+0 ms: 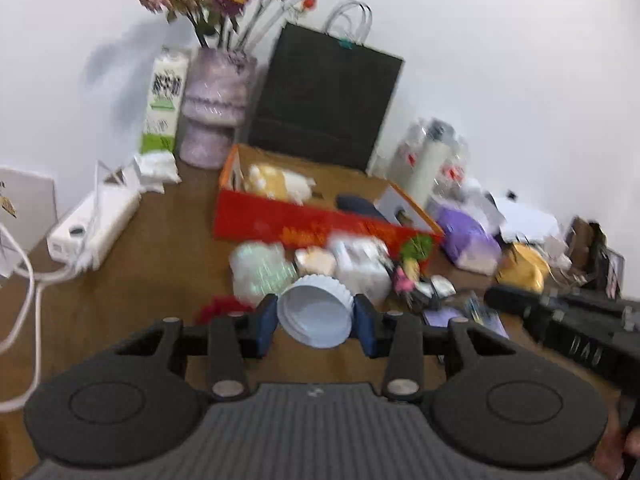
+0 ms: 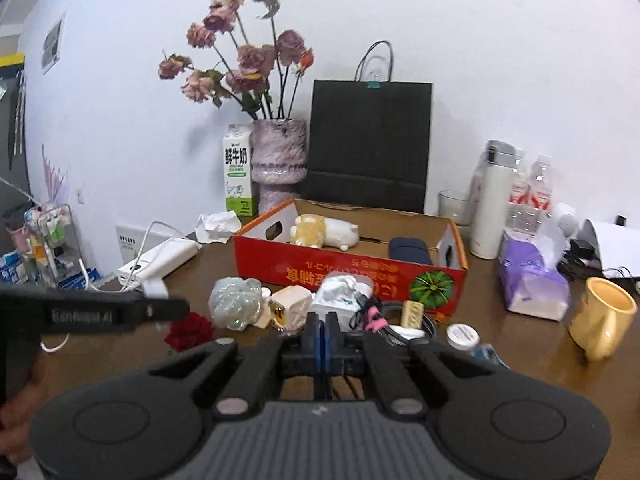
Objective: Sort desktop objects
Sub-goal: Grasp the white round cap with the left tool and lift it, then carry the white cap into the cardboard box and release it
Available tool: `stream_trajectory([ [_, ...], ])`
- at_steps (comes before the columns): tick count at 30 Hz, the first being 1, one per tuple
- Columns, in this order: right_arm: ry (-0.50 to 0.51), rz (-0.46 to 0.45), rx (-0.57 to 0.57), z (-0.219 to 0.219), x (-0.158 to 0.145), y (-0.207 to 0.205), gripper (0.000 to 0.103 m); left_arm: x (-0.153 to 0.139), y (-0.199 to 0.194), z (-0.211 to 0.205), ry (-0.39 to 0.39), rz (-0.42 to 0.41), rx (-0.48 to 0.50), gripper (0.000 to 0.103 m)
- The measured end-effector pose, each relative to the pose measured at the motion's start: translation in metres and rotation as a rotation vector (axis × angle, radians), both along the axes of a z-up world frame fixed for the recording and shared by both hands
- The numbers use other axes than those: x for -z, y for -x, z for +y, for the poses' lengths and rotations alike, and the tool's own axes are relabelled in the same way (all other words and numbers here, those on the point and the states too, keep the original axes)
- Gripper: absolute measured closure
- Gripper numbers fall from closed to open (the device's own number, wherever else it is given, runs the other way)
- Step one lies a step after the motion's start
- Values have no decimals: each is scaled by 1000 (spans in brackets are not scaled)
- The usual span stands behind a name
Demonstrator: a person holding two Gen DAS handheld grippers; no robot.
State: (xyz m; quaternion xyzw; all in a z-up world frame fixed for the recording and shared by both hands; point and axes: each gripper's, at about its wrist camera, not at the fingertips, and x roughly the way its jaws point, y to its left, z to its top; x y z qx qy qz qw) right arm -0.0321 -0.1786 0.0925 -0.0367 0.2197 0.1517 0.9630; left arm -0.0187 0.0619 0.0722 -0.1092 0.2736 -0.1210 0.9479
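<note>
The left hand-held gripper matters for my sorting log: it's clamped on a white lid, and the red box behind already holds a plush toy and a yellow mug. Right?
One thing is off. The left hand-held gripper does grip the white lid, and the red box holds the plush toy. The yellow mug, though, stands on the table right of the box, as the right wrist view shows.
</note>
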Motion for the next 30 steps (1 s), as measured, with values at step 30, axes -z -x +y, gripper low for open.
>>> stream_trajectory([
  [30, 47, -231, -38, 0, -131, -95, 102, -102, -152, 11, -19, 55, 69, 62],
])
